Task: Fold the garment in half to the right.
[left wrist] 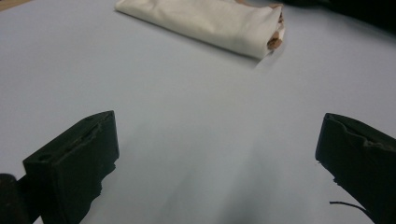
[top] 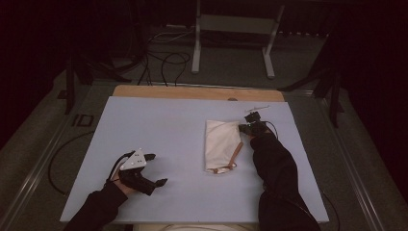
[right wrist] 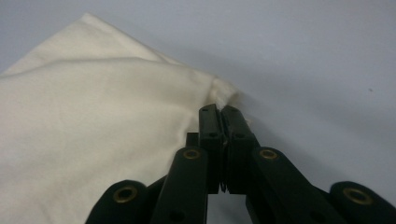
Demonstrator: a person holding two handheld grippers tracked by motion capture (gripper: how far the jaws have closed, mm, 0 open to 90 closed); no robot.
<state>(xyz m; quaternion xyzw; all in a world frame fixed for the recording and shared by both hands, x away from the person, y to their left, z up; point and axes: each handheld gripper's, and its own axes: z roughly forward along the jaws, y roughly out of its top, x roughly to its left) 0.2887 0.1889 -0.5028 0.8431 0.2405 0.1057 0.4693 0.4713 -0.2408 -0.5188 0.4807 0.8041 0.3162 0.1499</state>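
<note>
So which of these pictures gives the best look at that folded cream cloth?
The high view: the whole cream cloth lies flat on the table with its brown strap. The right gripper view shows one corner pinched in the right gripper; the left gripper view shows one long folded edge.

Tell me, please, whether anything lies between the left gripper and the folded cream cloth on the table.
Nothing visible does. The left gripper is open over bare blue table top, and only that surface lies between it and the cloth. The right gripper is shut on the cloth's far corner.
</note>
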